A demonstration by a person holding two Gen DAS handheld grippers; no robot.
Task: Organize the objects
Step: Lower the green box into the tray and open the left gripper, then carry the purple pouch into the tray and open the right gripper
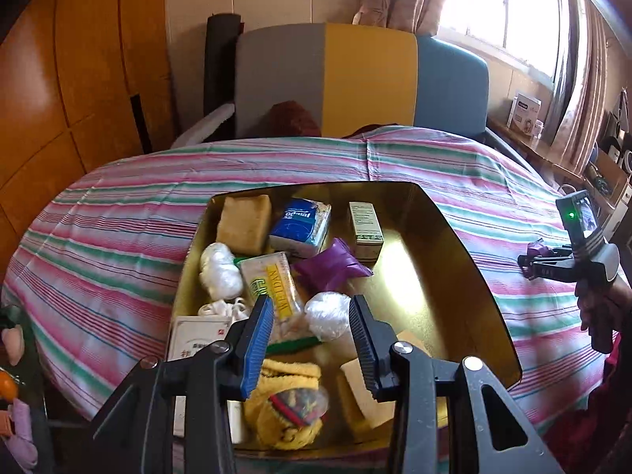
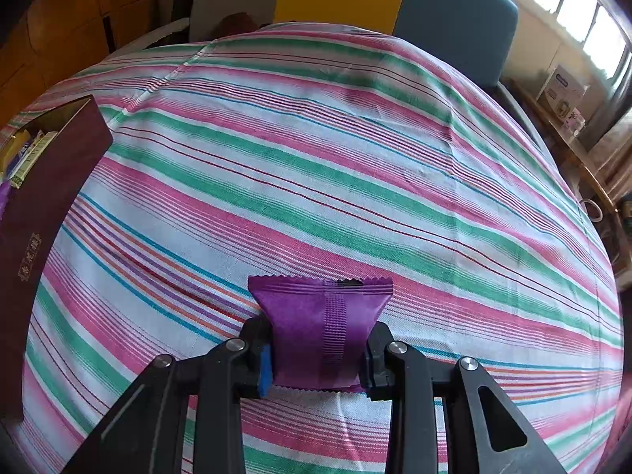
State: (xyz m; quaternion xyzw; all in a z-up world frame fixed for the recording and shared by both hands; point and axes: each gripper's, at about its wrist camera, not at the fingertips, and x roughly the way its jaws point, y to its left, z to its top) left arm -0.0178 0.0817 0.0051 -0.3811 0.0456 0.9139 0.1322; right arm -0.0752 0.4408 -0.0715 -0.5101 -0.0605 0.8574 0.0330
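An open box with a gold lining (image 1: 446, 252) lies on the striped sheet. It holds several items, among them a purple sachet (image 1: 331, 268), a blue tissue pack (image 1: 300, 229), a small green-and-white carton (image 1: 365, 227) and a yellow cloth (image 1: 288, 399). My left gripper (image 1: 312, 304) hovers over the box's near end, open, with nothing between its fingers. My right gripper (image 2: 320, 328) is shut on a second purple sachet (image 2: 316, 316) just above the sheet, to the right of the box's maroon wall (image 2: 47, 197). In the left wrist view, the right gripper (image 1: 527, 264) shows at the right edge.
The striped bedsheet (image 2: 316, 138) spreads wide to the right of the box. A grey, yellow and blue headboard (image 1: 367, 79) stands behind. A wooden ledge under the window carries a white carton (image 1: 525, 112). Wooden cupboard doors (image 1: 79, 79) stand on the left.
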